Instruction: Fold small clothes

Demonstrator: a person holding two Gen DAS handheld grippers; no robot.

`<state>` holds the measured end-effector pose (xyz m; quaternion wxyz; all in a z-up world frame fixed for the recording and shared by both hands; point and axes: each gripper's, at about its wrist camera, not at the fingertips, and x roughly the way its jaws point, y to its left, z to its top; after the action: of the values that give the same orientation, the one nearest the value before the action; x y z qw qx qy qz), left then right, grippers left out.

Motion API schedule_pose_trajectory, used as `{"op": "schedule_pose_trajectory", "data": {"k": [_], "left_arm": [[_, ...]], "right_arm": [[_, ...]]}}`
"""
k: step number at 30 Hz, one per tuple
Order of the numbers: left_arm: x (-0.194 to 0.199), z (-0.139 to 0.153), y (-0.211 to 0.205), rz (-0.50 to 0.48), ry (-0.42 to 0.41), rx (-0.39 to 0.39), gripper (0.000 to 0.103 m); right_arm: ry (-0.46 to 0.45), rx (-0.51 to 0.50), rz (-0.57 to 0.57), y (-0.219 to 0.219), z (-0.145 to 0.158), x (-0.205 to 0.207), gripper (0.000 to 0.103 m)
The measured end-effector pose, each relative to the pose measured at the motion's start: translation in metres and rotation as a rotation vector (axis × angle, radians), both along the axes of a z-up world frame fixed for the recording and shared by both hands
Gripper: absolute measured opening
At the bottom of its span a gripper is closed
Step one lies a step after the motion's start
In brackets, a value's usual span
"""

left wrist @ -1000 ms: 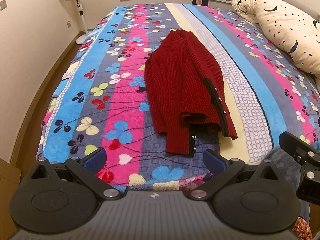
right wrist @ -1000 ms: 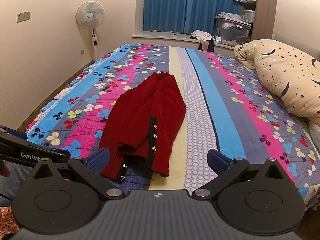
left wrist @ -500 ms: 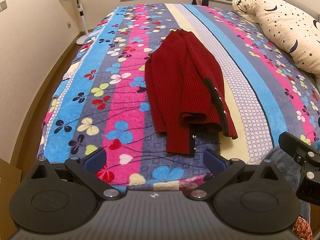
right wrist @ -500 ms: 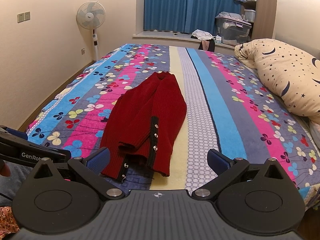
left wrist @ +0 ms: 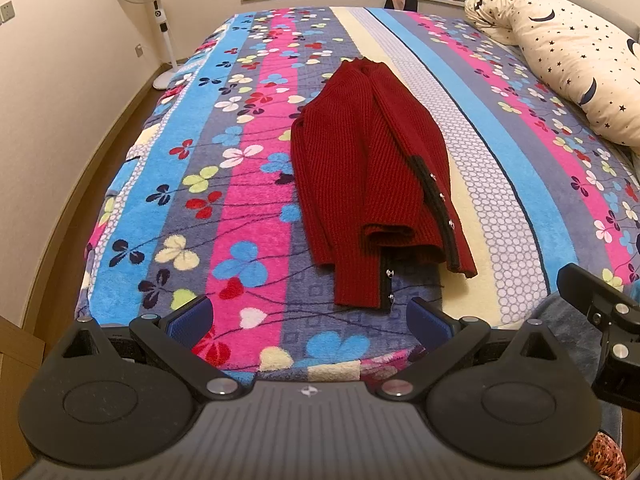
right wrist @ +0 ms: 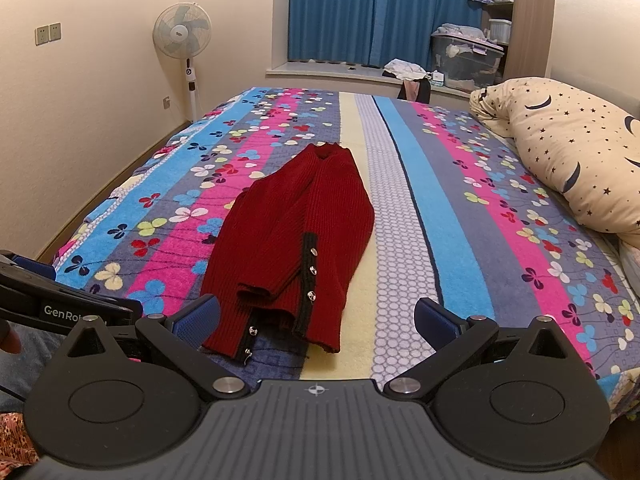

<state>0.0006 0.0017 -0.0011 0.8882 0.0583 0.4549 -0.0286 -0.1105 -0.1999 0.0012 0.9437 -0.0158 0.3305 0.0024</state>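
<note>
A dark red knitted cardigan (left wrist: 372, 168) lies lengthwise on the striped floral bedspread (left wrist: 248, 216), folded into a narrow strip with sleeves laid over it; black button bands show near its hem. It also shows in the right wrist view (right wrist: 296, 240). My left gripper (left wrist: 308, 318) is open and empty at the bed's near edge, just short of the hem. My right gripper (right wrist: 316, 318) is open and empty, also at the near edge, its left pad (right wrist: 200, 316) by the hem's left corner.
A star-patterned pillow (right wrist: 568, 148) lies along the bed's right side. A standing fan (right wrist: 184, 44) is by the left wall. Blue curtains, a window ledge and storage boxes (right wrist: 464, 60) are beyond the bed. The other gripper shows at each view's edge (left wrist: 600, 320).
The right wrist view has drifted slightly nearer the cardigan. The left gripper and the cardigan have not visibly moved.
</note>
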Motion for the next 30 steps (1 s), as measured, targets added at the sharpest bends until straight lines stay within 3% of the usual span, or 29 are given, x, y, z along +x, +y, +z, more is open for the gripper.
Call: {"op": "schedule_pose_trajectory", "data": {"k": [30], "left_arm": [[0.0025, -0.0077, -0.002, -0.004, 0.02, 0.011, 0.103]], "right_arm": [[0.008, 0.003, 0.002, 0.0032, -0.0063, -0.0003, 0.102]]}}
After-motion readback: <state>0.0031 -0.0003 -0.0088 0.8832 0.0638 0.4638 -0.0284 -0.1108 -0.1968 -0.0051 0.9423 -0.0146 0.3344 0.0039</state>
